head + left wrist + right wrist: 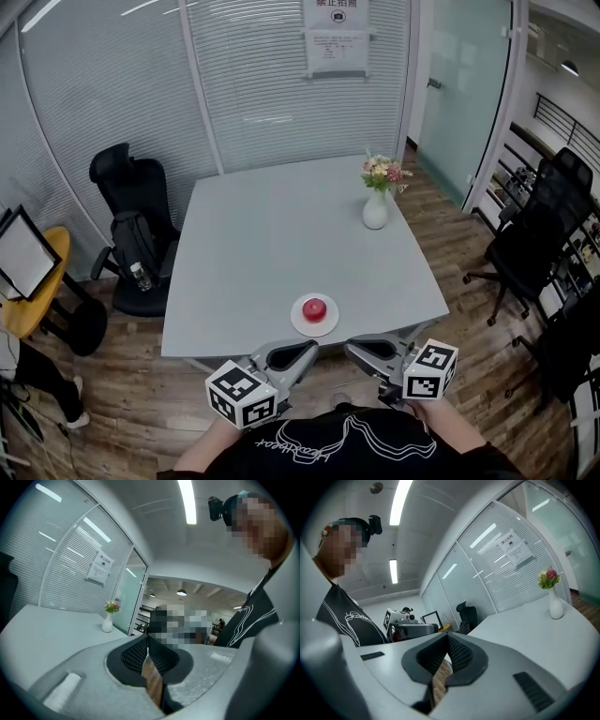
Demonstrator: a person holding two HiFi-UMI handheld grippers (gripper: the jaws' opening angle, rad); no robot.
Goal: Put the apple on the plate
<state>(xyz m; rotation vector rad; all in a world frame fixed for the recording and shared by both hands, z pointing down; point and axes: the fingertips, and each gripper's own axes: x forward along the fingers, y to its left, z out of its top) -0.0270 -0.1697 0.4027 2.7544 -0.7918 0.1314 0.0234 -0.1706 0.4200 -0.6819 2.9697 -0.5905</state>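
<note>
Already done by the look of it: the apple [315, 307] sat on the white plate [296, 323] at the near edge of the table [272, 234], nothing touching it. Left gripper [307, 349] and right gripper [352, 347] were both clamped shut on nothing, tips angled in toward each other just off the table edge, below the plate. Apple lay just ahead of the two tips and between them, left tip slightly nearer; it's round, so no long axis to line up with, and I'd judge no further pick was needed.
</note>
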